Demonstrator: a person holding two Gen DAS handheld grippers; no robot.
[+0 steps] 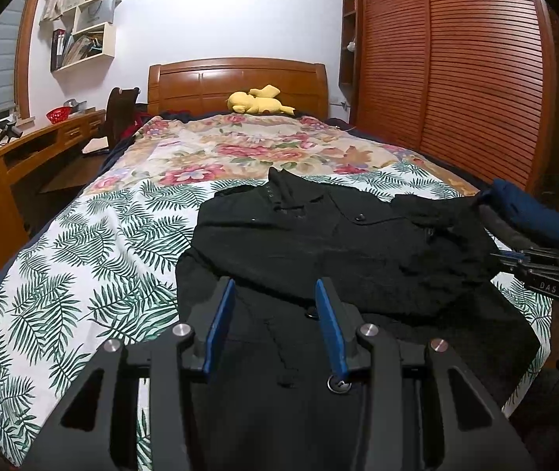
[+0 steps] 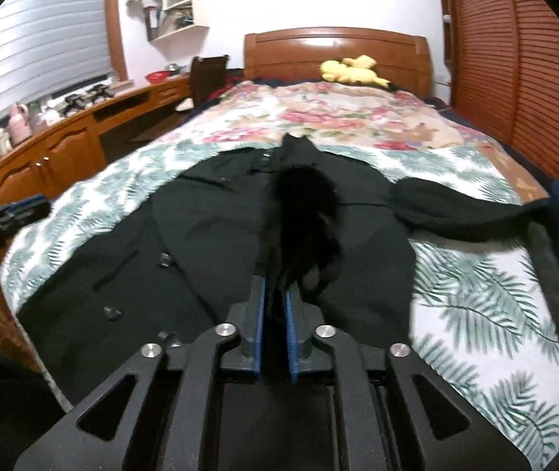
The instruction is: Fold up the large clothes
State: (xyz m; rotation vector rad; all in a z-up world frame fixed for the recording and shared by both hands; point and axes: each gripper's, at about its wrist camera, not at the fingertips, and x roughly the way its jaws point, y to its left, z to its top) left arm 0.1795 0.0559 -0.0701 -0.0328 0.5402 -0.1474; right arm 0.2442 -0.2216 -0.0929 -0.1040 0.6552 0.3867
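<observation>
Coat, black, heavy wool-like, buttoned [image 2: 209, 235], spread on leaf-print bedsheet [image 1: 83, 243] at bed foot. Looks thick, limp, weighty: will sag, best gripped at hem or sleeve edge. Right gripper [image 2: 275, 306] fingers nearly together, pinching dark fabric fold, lifted. Left gripper [image 1: 275, 306] fingers spread, empty, over hem. Navy folded clothes [image 1: 530, 212] just beside sleeve.

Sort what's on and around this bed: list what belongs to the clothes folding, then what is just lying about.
Belongs to the job:
black coat
left gripper
right gripper, pinching coat fabric

Just lying about:
yellow plush toy
red basket
blue folded garment
wall shelves
</observation>
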